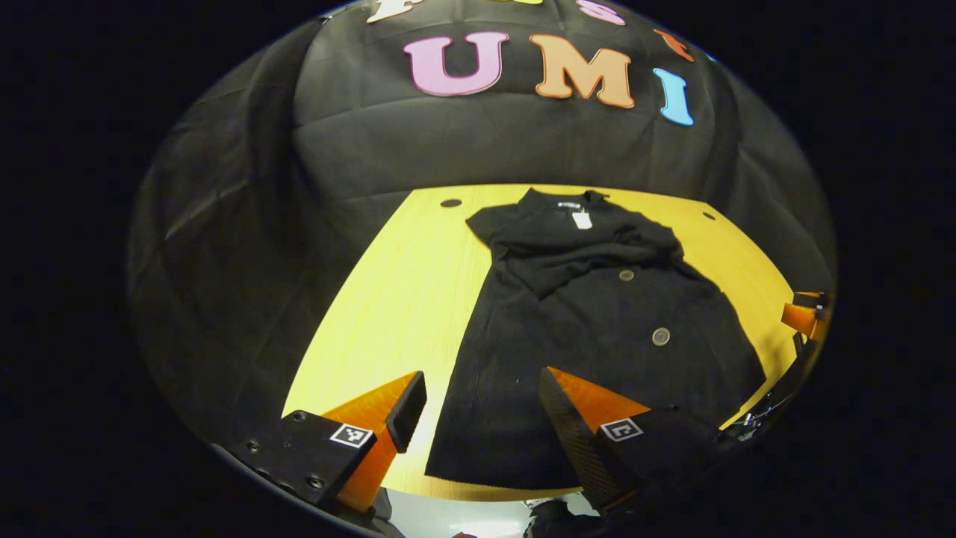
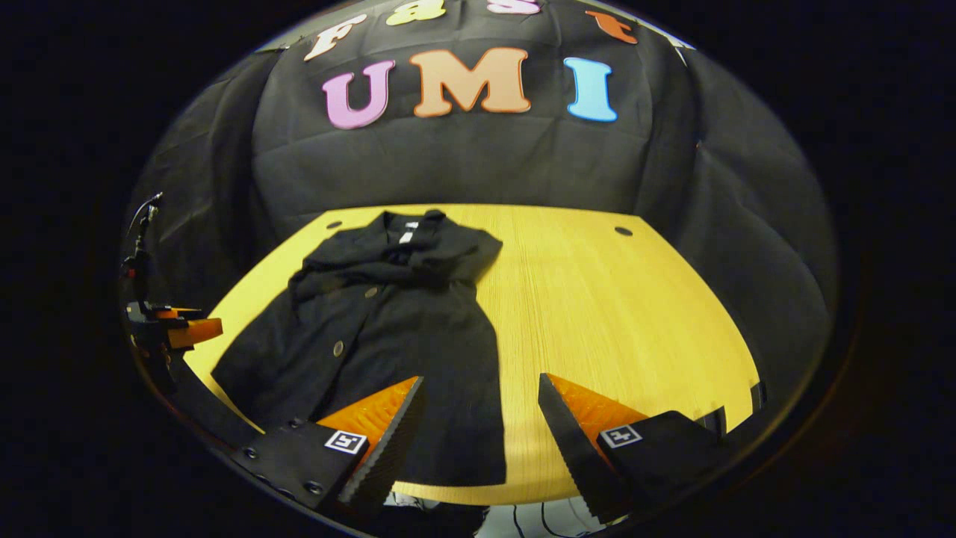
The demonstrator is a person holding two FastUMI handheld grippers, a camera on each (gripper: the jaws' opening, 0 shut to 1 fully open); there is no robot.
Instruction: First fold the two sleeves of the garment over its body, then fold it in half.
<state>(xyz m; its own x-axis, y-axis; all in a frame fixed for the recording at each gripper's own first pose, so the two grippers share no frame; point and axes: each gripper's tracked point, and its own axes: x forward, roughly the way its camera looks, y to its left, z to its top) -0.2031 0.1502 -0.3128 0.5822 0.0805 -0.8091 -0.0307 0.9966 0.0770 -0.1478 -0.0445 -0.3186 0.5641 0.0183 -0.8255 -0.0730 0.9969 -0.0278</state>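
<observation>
Left gripper (image 1: 478,407): released, jaws apart, poised over hem of black garment (image 1: 590,321), grasping nothing. Right gripper (image 2: 478,407): released, jaws apart, above garment's hem corner and bare desk (image 2: 597,299). Garment lay flat on yellow desk, both sleeves (image 1: 567,250) folded across chest, collar toward booth wall, buttons (image 1: 660,336) showing. Small holes (image 2: 623,231) marked desk's far edge.

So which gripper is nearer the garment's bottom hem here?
Roughly level. The left gripper hangs open over the hem near its left corner, the right gripper open near its right corner.
</observation>
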